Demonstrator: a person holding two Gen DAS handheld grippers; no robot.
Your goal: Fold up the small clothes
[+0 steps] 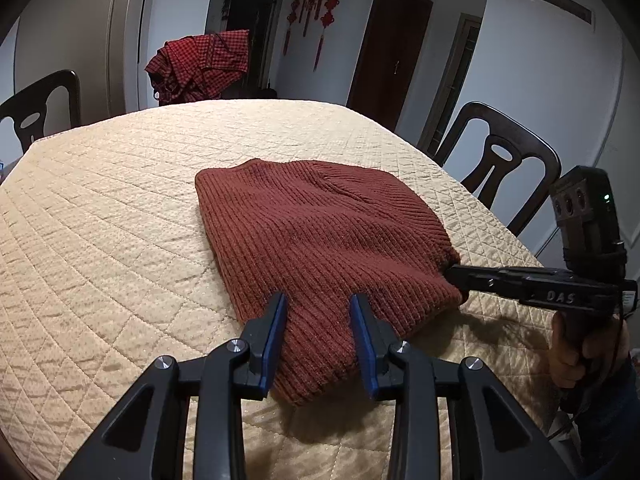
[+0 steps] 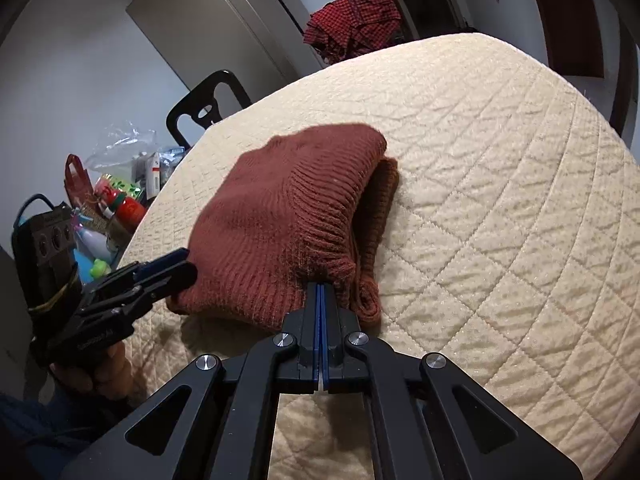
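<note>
Jaws first: the right gripper (image 2: 321,286) has its blue pads pressed flat together at the near hem of the rust knit sweater (image 1: 316,232). Whether any yarn is caught between the tips cannot be told, since they sit right at the ribbed edge. The left gripper (image 1: 319,302) stands partly open with a ridge of the sweater's near corner lying between its fingers; the pads look close to the knit on either side, but a firm pinch is not clear.

Taking the sweater as the landmark, from largest down: under it spreads the quilted cream table cover (image 1: 120,208), bare around the garment, which gives room to fold. Dark wooden chairs (image 1: 504,168) stand past the sweater's far side at the table's edge. Beyond the far rim, behind the sweater, a red checked cloth (image 1: 200,64) is heaped on a chair back, possibly waiting its turn. Off the table's left side, as the right wrist view shows it, sits a clutter of bags and packets (image 2: 116,196).

The sweater itself lies already doubled into a thick rectangle near the front of the table, layers showing at its open end. Both tools sit at its near edge, one at each side, probably to square the bundle or lift that edge for another fold.
</note>
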